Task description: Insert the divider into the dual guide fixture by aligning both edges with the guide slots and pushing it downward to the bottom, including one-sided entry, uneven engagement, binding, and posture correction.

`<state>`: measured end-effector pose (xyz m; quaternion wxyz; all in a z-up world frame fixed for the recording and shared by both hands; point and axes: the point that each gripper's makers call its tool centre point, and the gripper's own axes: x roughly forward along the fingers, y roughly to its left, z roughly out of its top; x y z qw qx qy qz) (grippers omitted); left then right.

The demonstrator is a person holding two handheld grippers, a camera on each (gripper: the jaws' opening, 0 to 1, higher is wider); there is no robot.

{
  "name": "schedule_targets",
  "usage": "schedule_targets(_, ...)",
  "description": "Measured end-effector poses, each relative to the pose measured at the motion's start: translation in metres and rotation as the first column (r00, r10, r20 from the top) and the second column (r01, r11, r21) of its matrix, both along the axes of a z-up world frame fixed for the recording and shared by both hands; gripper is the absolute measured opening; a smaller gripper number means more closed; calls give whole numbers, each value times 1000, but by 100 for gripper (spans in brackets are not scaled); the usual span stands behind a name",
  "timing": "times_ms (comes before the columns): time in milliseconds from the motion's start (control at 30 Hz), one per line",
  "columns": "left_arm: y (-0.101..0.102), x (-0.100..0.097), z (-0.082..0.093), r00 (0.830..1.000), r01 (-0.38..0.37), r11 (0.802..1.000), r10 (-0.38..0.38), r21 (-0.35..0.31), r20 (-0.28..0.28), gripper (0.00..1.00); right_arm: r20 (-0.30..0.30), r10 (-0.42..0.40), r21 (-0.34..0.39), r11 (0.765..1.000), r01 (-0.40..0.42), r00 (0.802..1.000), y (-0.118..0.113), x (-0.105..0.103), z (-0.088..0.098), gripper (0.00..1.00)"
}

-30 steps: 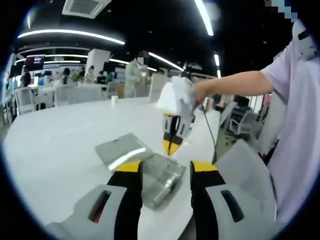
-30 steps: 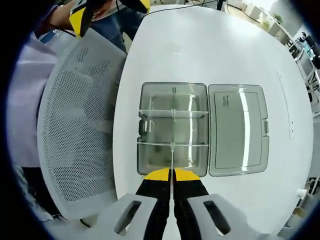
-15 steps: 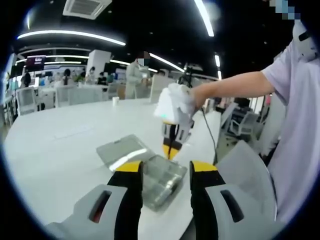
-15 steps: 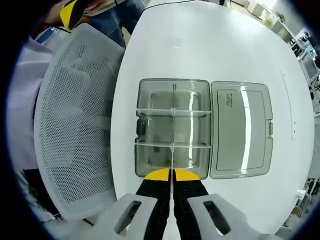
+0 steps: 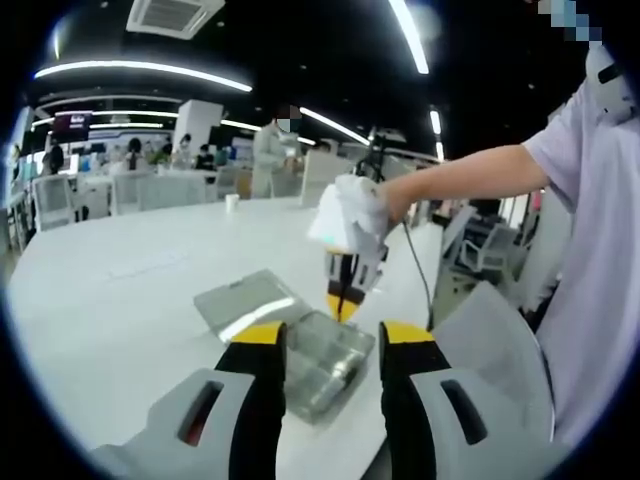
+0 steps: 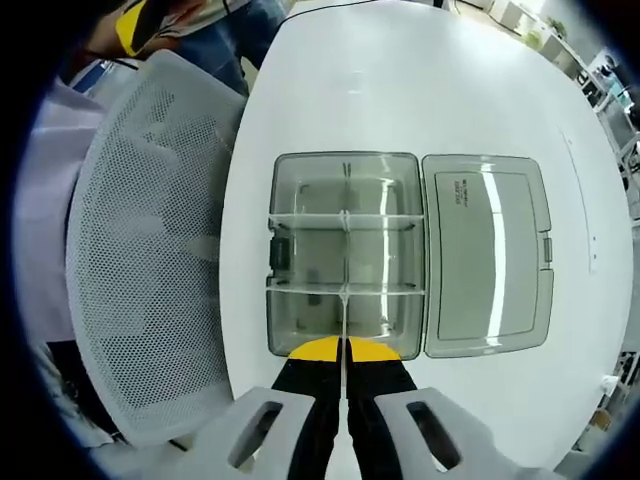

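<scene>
Dividers number three: two clear cross dividers already sit in the box, and one thin clear divider (image 6: 344, 325) runs lengthwise from the right gripper (image 6: 344, 349) up over the middle of the box. That gripper's two yellow-tipped jaws are pinched together on the divider's near edge, just above the box's near wall. One clear plastic organizer box (image 6: 345, 255) lies open on one white round table (image 6: 420, 90), its hinged lid (image 6: 487, 255) flat beside it, touching along the hinge. One white mesh chair back (image 6: 140, 250) stands at the table's edge.

From the left gripper view, the right gripper (image 5: 342, 300) points down at the box (image 5: 325, 360), held by a person's hand (image 5: 385, 195). The left gripper (image 5: 331, 345) hangs near the box with its two jaws spread apart and nothing between them. Several people and white chairs stand far across the room.
</scene>
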<state>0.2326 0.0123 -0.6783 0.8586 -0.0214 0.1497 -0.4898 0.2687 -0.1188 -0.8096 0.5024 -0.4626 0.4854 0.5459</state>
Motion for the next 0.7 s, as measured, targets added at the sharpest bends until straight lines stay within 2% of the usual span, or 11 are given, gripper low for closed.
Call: schedule_targets(700,2,5,3,1000,-6,1000,6,-4,4,35,-10,1,-11,1000,-1,1000,0,0,-11,0)
